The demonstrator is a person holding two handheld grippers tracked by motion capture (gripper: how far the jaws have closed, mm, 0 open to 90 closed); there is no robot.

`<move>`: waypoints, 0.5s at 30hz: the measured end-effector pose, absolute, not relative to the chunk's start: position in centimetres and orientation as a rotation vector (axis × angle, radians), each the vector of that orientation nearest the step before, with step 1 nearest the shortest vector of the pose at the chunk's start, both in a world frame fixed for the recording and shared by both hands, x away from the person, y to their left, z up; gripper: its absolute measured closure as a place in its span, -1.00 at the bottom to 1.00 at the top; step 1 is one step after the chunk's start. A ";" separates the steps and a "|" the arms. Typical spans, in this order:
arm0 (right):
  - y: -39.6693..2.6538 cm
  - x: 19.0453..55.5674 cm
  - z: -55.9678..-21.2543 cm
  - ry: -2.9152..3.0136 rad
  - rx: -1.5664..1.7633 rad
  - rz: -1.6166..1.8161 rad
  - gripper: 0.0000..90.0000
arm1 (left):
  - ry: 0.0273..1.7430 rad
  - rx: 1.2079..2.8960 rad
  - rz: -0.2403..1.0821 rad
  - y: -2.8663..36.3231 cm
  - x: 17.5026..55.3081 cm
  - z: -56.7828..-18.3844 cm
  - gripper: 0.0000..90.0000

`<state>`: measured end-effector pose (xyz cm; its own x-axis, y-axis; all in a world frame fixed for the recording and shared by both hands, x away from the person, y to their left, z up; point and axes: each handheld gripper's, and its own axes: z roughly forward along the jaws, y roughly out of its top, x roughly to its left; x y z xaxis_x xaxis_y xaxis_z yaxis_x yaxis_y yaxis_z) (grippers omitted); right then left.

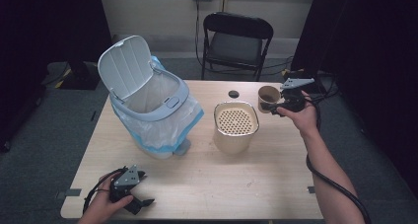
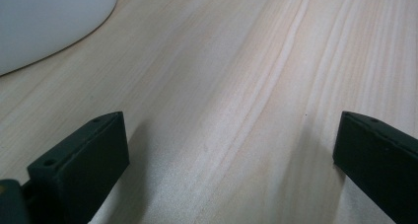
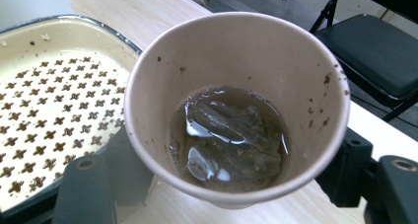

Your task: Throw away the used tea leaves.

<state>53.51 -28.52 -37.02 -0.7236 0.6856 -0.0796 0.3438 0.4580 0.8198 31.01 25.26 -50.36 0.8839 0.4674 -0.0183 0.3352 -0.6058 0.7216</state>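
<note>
A brown paper cup [image 1: 268, 96] stands near the table's back right. It holds dark liquid and wet tea leaves [image 3: 231, 135]. My right gripper [image 1: 276, 107] is shut on the paper cup [image 3: 236, 61], one jaw on each side of its wall. Just left of the cup sits a cream container with a perforated strainer top [image 1: 236, 120], its holes [image 3: 54, 110] stained brown. My left gripper [image 1: 146, 188] rests low at the table's front left, jaws wide open over bare wood [image 2: 226, 150], holding nothing.
A grey-white pedal bin [image 1: 148, 100] with its lid raised and a plastic liner stands at the back left; its pale side [image 2: 44, 21] shows in the left gripper view. A small black disc [image 1: 233, 93] lies behind the strainer. A black folding chair [image 1: 236, 41] stands beyond the table.
</note>
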 end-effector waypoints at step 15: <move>-28.3 54.6 -36.0 2.331 0.771 1.169 -0.37 | 0.574 2.274 0.220 25.3 31.0 -50.4 -1.00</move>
